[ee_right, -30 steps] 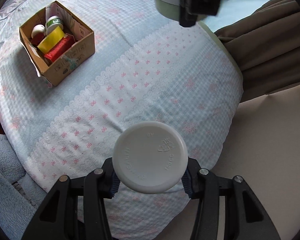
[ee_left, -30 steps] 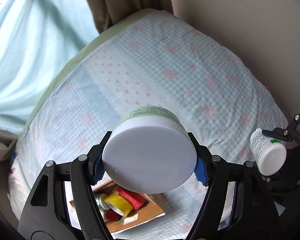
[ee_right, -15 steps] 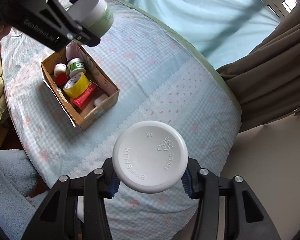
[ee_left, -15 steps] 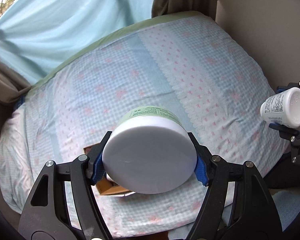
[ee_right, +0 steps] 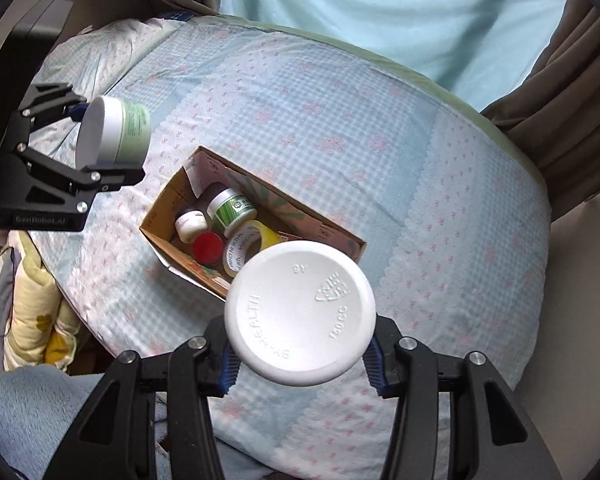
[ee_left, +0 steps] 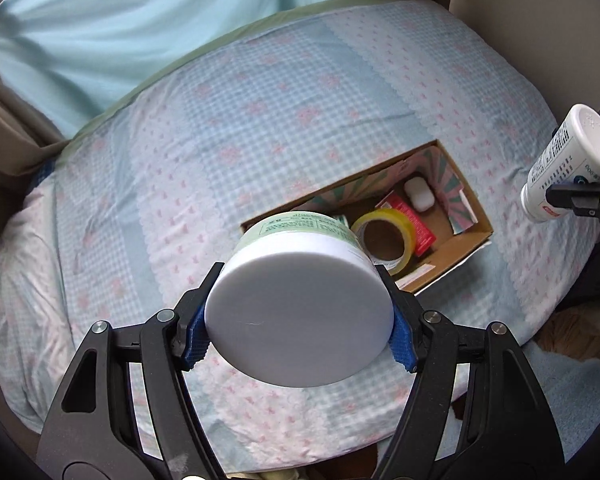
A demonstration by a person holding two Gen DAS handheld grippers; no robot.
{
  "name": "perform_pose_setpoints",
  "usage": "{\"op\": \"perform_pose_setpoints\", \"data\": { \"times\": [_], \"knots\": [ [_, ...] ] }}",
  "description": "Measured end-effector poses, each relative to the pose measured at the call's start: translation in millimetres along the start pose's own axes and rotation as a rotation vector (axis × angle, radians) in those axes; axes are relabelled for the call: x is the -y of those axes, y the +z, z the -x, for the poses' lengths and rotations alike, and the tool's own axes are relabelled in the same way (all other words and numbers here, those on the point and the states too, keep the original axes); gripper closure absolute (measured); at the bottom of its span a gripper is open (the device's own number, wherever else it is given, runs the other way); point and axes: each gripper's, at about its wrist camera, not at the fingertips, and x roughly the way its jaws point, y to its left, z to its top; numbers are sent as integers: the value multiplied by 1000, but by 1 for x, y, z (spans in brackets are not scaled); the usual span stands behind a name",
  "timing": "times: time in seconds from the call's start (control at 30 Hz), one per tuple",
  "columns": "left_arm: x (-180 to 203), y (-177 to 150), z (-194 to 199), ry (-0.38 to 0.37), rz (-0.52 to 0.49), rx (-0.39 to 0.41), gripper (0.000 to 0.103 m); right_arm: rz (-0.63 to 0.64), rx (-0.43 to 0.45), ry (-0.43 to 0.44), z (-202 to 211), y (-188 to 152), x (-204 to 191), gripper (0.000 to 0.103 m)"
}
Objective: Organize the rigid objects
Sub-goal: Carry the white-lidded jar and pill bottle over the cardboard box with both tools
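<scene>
My left gripper [ee_left: 300, 336] is shut on a wide white jar with a green label [ee_left: 300, 312], held in the air above the bed; it also shows in the right wrist view [ee_right: 114, 132]. My right gripper [ee_right: 300, 356] is shut on a white pill bottle [ee_right: 300, 312], its round base facing the camera; the bottle shows in the left wrist view [ee_left: 568, 160]. An open cardboard box [ee_right: 160, 216] lies on the bed below both, holding a yellow tape roll [ee_left: 384, 236], a red packet [ee_left: 412, 220], a small white case [ee_left: 418, 194], small jars [ee_right: 232, 210] and a red lid [ee_right: 208, 248].
The bed has a blue checked cover with pink motifs [ee_left: 260, 120]. A light blue curtain [ee_left: 140, 20] and brown drapes [ee_right: 560, 100] hang behind. A beige wall [ee_left: 540, 20] stands to the right. A yellow flowered quilt [ee_right: 28, 312] and blue blanket [ee_right: 32, 420] lie beside the bed.
Both grippers have swung over the bed with their loads still held. The box now lies just beyond the jar in the left view and nearer under the bottle in the right view.
</scene>
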Motion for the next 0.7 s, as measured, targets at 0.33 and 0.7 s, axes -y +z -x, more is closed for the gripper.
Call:
{"op": "perform_pose_setpoints", "data": {
  "times": [0.33, 0.7],
  "knots": [
    [-47, -24, -53, -48, 106, -38, 35, -186, -85, 5, -51, 10, -16, 57],
    [-47, -22, -116, -71, 236, -84, 35, -272, -212, 0, -123, 2, 7, 57]
  ]
}}
